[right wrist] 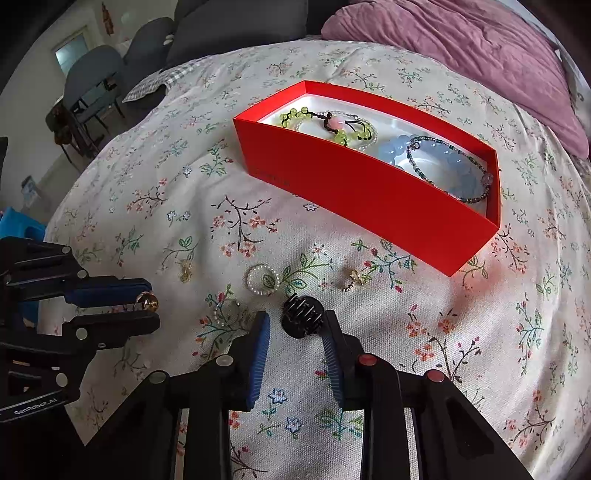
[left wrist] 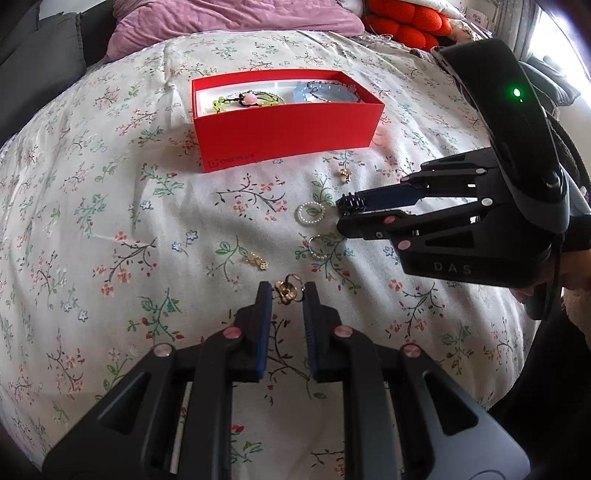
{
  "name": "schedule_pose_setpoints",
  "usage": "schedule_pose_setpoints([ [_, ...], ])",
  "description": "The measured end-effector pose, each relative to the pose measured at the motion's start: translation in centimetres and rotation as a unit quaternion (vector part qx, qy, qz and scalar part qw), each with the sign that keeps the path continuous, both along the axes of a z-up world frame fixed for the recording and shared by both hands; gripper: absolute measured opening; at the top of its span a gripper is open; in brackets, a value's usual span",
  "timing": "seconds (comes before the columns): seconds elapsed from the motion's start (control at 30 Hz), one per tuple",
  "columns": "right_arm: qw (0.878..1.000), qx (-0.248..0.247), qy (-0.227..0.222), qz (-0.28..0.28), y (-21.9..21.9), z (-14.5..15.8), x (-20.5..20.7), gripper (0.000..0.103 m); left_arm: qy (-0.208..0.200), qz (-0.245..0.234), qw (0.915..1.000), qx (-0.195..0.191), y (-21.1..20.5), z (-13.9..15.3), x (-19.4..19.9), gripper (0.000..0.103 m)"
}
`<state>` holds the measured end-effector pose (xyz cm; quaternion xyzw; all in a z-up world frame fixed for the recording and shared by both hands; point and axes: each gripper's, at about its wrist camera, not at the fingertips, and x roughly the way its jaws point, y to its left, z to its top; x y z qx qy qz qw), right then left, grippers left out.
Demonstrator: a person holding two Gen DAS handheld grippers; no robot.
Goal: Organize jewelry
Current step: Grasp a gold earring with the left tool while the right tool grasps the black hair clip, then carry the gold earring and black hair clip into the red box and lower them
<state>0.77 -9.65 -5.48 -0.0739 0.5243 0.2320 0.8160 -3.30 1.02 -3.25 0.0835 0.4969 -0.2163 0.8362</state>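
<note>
My left gripper [left wrist: 288, 292] is shut on a small gold flower ring [left wrist: 287, 288] just above the floral bedspread; the right wrist view shows that ring [right wrist: 147, 301] pinched at its tips. My right gripper [right wrist: 298, 322] is shut on a black claw hair clip [right wrist: 301, 319] low over the cover, and the clip [left wrist: 351, 202] shows again at the right gripper's tips in the left wrist view. A red open box [left wrist: 288, 125] lies beyond, with green-bead and blue-bead bracelets [right wrist: 432, 166] inside. Loose on the cover lie a pearl ring [right wrist: 262, 279], a second thin pearl ring [left wrist: 318, 247] and two gold pieces [left wrist: 255, 261] [right wrist: 352, 278].
A purple pillow [right wrist: 461, 48] lies behind the box and an orange plush [left wrist: 406, 22] at the bed's far corner. Grey chairs [right wrist: 96, 81] and a table stand past the bed's left edge. A blue object [right wrist: 14, 225] sits low at the left.
</note>
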Motion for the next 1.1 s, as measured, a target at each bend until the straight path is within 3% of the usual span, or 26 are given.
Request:
schedule_pose_setpoints([
  [0.13, 1.0, 0.004, 0.004, -0.001, -0.4, 0.1, -0.1, 0.018, -0.001, 0.001, 1.0, 0.002, 0.0, 0.0, 0.0, 0.018],
  [0.63, 1.0, 0.013, 0.004, 0.002, -2.0, 2.4, -1.7, 0.018, -0.009, 0.008, 0.9999, -0.001, -0.2, 0.8, 0.5, 0.018],
  [1.1, 0.998, 0.034, 0.01, -0.046, -4.2, 7.1, -1.7, 0.018, -0.056, 0.025, 0.998, -0.017, -0.6, 4.9, 2.6, 0.018],
])
